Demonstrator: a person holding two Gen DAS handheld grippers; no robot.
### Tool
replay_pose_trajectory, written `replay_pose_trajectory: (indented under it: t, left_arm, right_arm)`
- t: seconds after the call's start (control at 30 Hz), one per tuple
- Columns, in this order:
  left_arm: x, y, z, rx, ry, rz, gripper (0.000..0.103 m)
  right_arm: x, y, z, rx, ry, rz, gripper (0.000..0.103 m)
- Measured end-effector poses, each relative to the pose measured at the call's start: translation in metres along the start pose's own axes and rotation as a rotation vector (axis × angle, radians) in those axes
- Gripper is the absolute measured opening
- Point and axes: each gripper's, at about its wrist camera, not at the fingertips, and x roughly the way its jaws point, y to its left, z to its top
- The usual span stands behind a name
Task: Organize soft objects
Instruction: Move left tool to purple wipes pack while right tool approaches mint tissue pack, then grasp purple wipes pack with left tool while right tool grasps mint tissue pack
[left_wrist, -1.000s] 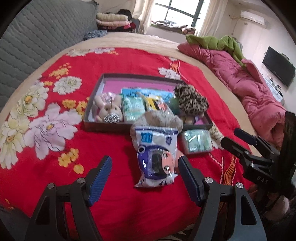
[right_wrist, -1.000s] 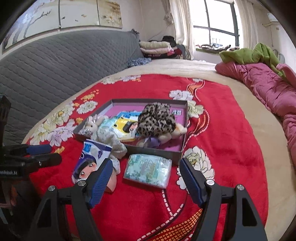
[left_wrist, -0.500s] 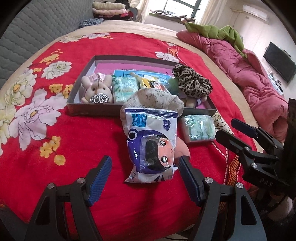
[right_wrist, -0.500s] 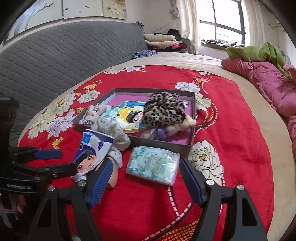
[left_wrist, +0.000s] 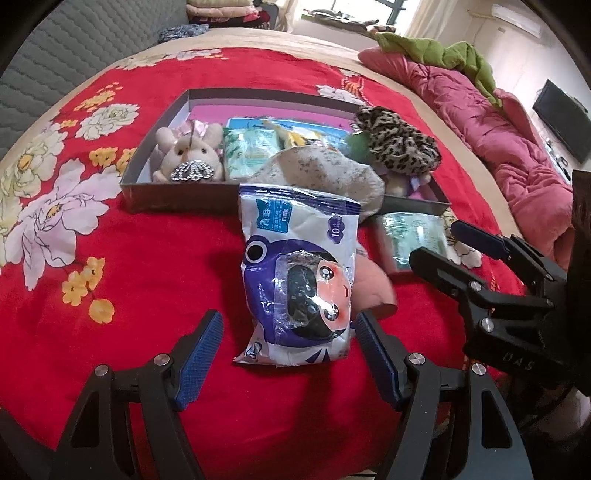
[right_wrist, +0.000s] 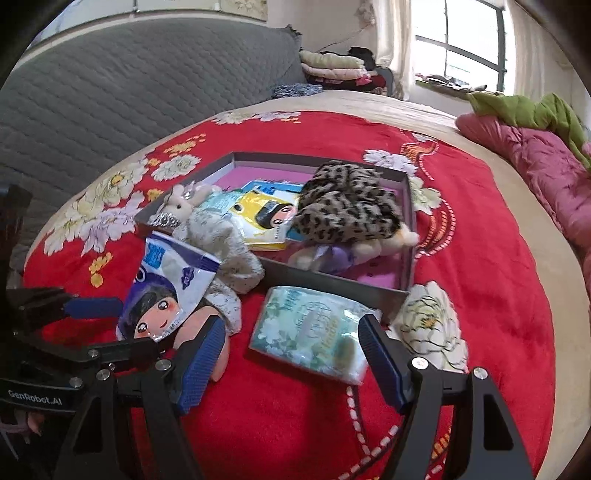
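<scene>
A blue-and-white tissue pack with a cartoon face (left_wrist: 299, 277) (right_wrist: 166, 291) lies on the red bedspread, partly over a speckled grey sock (left_wrist: 321, 177) (right_wrist: 225, 254) and a pink soft thing (left_wrist: 371, 288). My left gripper (left_wrist: 288, 350) is open, its fingers on either side of the pack's near end. A green tissue pack (right_wrist: 314, 332) (left_wrist: 410, 236) lies in front of the shallow grey box (left_wrist: 177, 195) (right_wrist: 332, 284). My right gripper (right_wrist: 291, 354) is open just before it. The box holds a plush rabbit (left_wrist: 188, 155), packs and a leopard-print cloth (right_wrist: 347, 206).
A pink quilt (left_wrist: 491, 122) and green cloth (left_wrist: 443, 51) lie along the bed's right side. A grey padded headboard (right_wrist: 110, 99) stands at the left. Folded clothes (right_wrist: 332, 66) are stacked at the far end by the window.
Both grippers have moved forward and down. The cartoon pack now lies between my left fingers, and the green pack is nearer my right fingers. Both stay open.
</scene>
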Motion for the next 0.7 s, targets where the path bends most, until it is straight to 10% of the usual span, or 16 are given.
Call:
replay_pose_trajectory:
  t: [0.7]
  left_arm:
    - [0.029,0.005,0.009,0.0,0.007,0.057,0.075]
  right_arm:
    - [0.04,-0.003,0.001,-0.028,0.064,-0.164,0.073]
